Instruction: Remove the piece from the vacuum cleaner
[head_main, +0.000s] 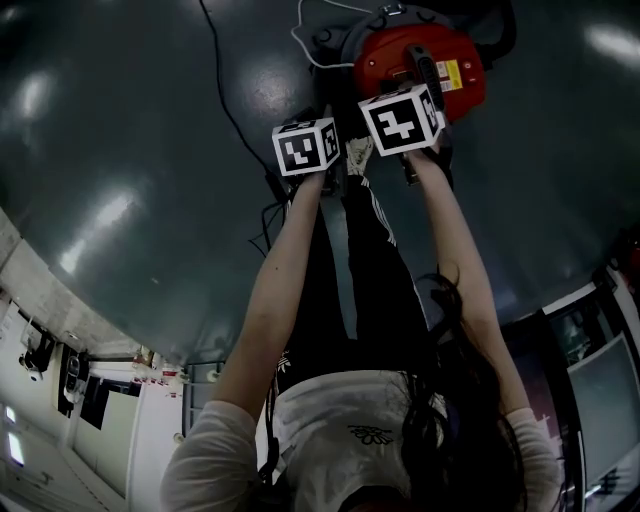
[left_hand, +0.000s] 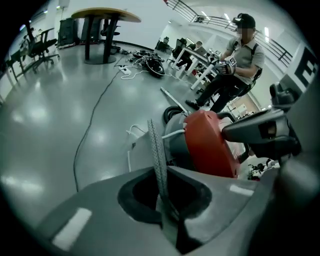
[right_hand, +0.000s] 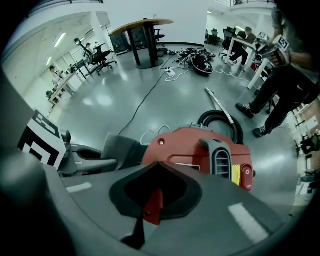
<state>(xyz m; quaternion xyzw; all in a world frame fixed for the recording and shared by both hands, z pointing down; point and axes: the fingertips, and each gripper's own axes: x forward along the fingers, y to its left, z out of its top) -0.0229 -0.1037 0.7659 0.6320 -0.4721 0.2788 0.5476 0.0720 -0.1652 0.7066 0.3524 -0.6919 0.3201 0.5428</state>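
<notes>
The red vacuum cleaner (head_main: 420, 58) stands on the grey floor in front of me. My left gripper (left_hand: 162, 200) is shut on a thin grey flat piece (left_hand: 156, 150) with a mesh-textured edge, seen edge-on. In the right gripper view this grey piece (right_hand: 121, 148) stands against the cleaner's left side. My right gripper (right_hand: 150, 210) is shut on the near edge of the red top (right_hand: 195, 152), below the black handle and vent (right_hand: 220, 157). Seen from the head, the left gripper (head_main: 308, 148) and right gripper (head_main: 403, 120) are side by side at the cleaner's near side.
A black hose (right_hand: 220, 120) and a metal wand (right_hand: 217, 103) lie behind the cleaner. A black power cord (left_hand: 92, 115) runs across the floor, with a white cable (left_hand: 131, 134) near the cleaner. A person (left_hand: 232, 67) stands at the right, near desks. A round table (left_hand: 102, 17) stands far back.
</notes>
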